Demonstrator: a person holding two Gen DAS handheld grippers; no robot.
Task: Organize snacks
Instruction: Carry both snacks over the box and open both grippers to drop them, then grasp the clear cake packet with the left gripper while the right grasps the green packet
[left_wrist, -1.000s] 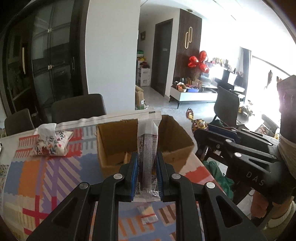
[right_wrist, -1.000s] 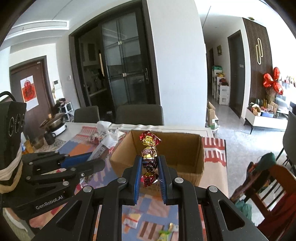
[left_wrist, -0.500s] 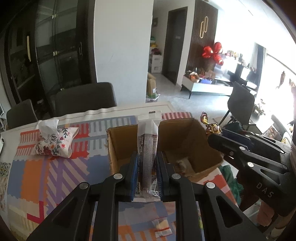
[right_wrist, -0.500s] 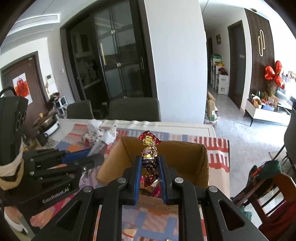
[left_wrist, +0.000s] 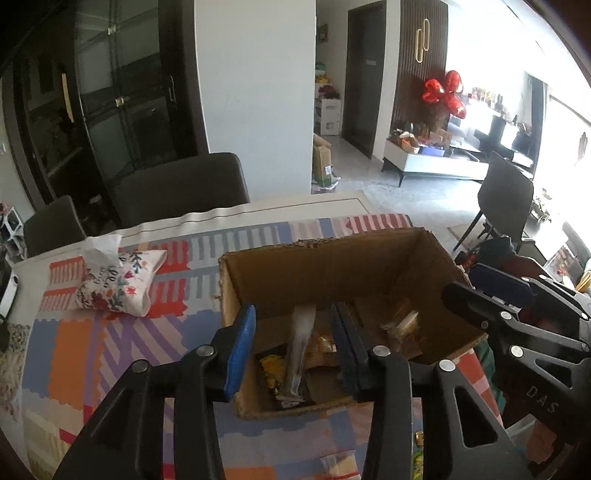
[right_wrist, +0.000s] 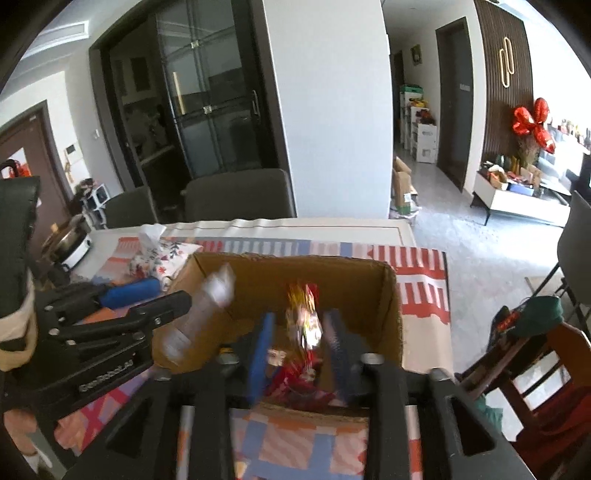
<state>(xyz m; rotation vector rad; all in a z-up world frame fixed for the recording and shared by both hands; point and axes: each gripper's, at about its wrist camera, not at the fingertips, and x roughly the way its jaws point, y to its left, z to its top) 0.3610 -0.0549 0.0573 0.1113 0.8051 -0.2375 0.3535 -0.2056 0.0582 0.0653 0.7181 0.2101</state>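
Now | cardboard box (left_wrist: 332, 280): snack pkts inside | both grippers' fingers just opened, gripping nothing

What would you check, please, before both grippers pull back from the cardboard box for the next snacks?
1. Left gripper jaws apart, just opening: ok.
2. Silver packet clear of its fingers and dropping into the cardboard box: ok.
3. Right gripper jaws apart: ok.
4. Foil candy string free between them: ok.
5. Both snacks settled in the box: cannot tell, blurred.
6. Snacks left on the tablecloth: not ok.
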